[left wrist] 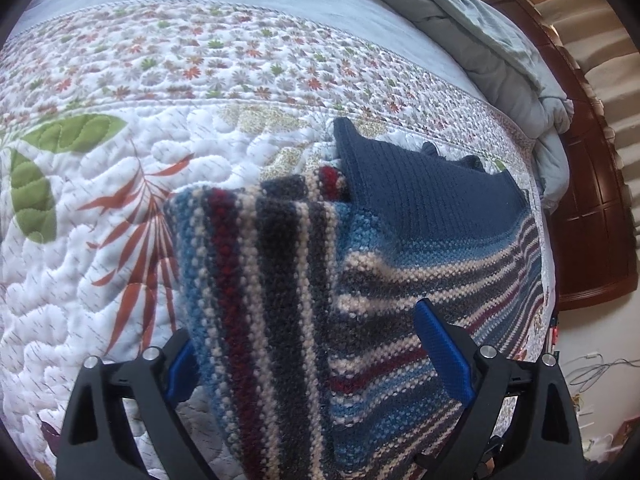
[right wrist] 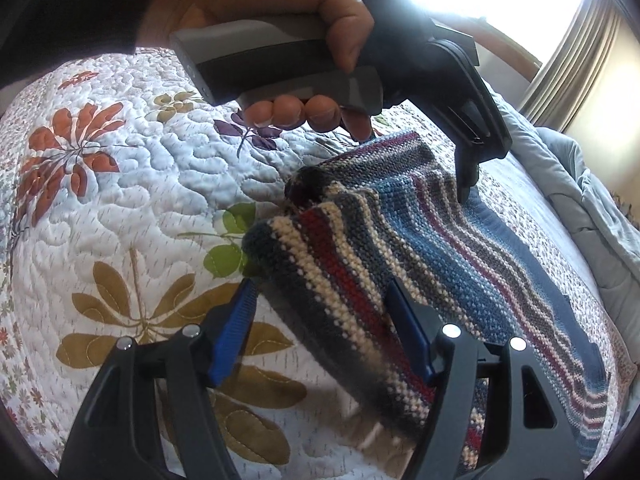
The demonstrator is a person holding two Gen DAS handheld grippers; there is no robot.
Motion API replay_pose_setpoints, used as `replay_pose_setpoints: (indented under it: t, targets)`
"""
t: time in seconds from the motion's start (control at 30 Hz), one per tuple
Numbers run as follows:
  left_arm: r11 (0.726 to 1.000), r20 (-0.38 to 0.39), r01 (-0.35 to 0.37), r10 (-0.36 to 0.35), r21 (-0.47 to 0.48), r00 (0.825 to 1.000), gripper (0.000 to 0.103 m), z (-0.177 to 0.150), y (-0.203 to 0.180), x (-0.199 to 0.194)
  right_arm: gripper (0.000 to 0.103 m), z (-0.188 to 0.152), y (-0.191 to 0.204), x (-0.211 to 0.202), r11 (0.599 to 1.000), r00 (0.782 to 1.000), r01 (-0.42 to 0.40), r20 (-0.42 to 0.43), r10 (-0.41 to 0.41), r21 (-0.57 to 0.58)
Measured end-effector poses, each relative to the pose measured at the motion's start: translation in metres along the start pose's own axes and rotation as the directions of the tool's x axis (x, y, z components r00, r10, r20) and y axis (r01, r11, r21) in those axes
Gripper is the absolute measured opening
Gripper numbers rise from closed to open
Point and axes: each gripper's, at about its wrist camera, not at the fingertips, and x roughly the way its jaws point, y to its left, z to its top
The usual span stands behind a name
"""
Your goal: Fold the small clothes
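The right gripper (right wrist: 320, 316) stands wide, a raised fold of the striped knitted sweater (right wrist: 440, 240) between its blue pads (right wrist: 236, 328), which do not press it. The left gripper (left wrist: 316, 344), held by a hand (right wrist: 256, 12), also stands wide over the sweater. It lies on the floral quilted bedspread (left wrist: 100, 240).

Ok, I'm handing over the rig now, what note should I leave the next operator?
Left tool: open, striped sweater bunched between its fingers.
Right tool: open around a raised fold at the sweater's edge, not gripping.
Sweater lies on the floral quilt, partly folded and rumpled.
To do: grip the fold, finish folding, flatten.
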Motion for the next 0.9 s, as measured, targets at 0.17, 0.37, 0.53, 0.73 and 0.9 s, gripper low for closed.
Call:
replay_pose_setpoints:
  t: [0.17, 0.37, 0.53, 0.73, 0.9]
  targets:
    - [1.0, 0.007, -0.026, 0.026, 0.003, 1.0, 0.093, 0.003, -0.003, 0.005, 0.068, 0.003, 0.004, 0.003, 1.0, 1.0, 0.02, 0.003, -0.019, -0.022]
    - [0.999, 0.005, -0.037, 0.037, -0.005, 0.999, 0.069, 0.011, 0.002, 0.004, 0.068, 0.007, 0.007, 0.013, 0.993, 0.996, 0.092, -0.007, -0.093, -0.07]
    - [1.0, 0.011, -0.028, 0.028, 0.001, 1.0, 0.061, 0.008, 0.008, 0.003, 0.068, -0.003, 0.026, 0.011, 0.981, 0.991, 0.133, 0.02, -0.132, -0.144]
    - [0.999, 0.005, -0.04, 0.04, -0.011, 0.999, 0.063, 0.01, 0.006, 0.004, 0.068, 0.005, 0.021, 0.013, 0.985, 0.992, 0.125, 0.024, -0.123, -0.115]
    - [0.999, 0.002, -0.04, 0.04, -0.016, 0.999, 0.07, 0.011, 0.004, 0.008, 0.068, 0.017, 0.014, 0.023, 0.99, 0.994, 0.109, 0.002, -0.11, -0.094]
